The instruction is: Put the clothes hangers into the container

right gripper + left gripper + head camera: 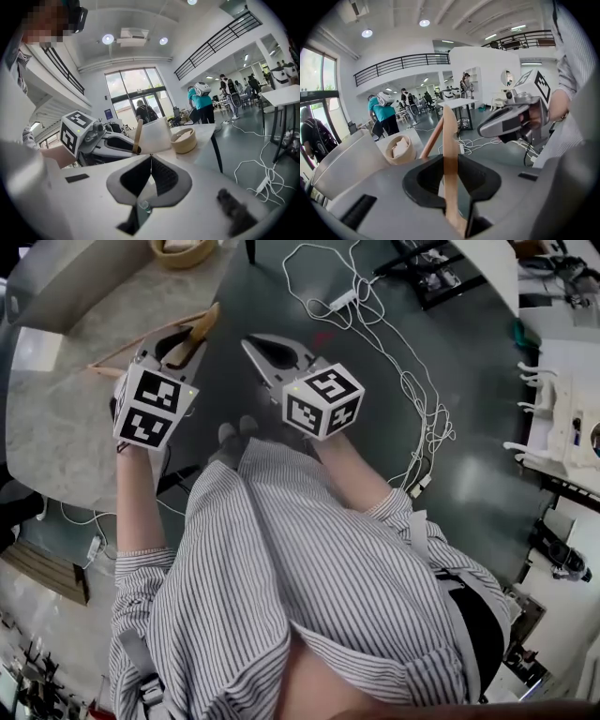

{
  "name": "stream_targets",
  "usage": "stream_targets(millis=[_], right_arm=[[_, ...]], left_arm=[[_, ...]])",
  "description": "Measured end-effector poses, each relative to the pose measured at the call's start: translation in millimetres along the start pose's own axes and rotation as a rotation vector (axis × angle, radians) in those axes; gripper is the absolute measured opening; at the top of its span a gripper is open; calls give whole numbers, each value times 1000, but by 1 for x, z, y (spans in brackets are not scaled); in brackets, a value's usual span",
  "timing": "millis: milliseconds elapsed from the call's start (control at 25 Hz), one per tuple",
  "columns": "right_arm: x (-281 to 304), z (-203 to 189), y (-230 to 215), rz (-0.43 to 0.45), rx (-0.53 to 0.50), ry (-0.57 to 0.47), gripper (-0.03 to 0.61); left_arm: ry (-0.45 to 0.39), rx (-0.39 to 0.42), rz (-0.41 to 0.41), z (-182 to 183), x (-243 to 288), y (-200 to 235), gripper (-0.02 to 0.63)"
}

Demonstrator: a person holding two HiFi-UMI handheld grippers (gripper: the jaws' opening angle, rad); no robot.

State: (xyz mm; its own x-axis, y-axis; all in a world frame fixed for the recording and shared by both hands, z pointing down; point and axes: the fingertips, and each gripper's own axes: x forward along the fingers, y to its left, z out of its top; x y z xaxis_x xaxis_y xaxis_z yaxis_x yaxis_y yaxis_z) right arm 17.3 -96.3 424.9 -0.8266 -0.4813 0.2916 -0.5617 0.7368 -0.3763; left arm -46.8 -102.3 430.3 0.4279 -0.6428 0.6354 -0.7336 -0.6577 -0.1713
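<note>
Hanger (451, 140) being pinched by one wooden arm in the clamped left gripper (183, 341), right gripper (151, 159) clenched empty, possibly pivoting loose or snagging the container (344, 164) rim.

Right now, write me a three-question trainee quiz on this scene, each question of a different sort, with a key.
1. True or false: the left tongs are closed on the light brown wooden clothes hanger.
2. Pick one: the right tongs are A) gripping a hanger, B) shut with nothing between them, C) wide open.
3. Fill in: the round tan basket sits on the grey ___.
Key: 1 true; 2 B; 3 table.
</note>
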Motion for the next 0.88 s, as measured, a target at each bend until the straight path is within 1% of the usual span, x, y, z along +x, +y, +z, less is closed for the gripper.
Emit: stream_targets(millis=[160, 280, 360, 480, 680, 880], right_arm=[[3, 21, 10, 20, -41, -31, 15], [4, 29, 21, 47, -60, -43, 15], [6, 32, 25, 63, -66, -44, 15], [10, 39, 33, 88, -85, -44, 15], [14, 52, 44, 131, -137, -49, 15], [17, 69, 52, 153, -173, -75, 15]], left_arm=[[-49, -28, 52, 13, -21, 16, 97], [-96, -59, 118, 24, -38, 29, 95], [-132, -84, 146, 32, -48, 37, 95], [-180, -101, 170, 44, -62, 45, 95], [-269, -129, 177, 59, -79, 49, 97], [-330, -131, 225, 70, -93, 52, 95]])
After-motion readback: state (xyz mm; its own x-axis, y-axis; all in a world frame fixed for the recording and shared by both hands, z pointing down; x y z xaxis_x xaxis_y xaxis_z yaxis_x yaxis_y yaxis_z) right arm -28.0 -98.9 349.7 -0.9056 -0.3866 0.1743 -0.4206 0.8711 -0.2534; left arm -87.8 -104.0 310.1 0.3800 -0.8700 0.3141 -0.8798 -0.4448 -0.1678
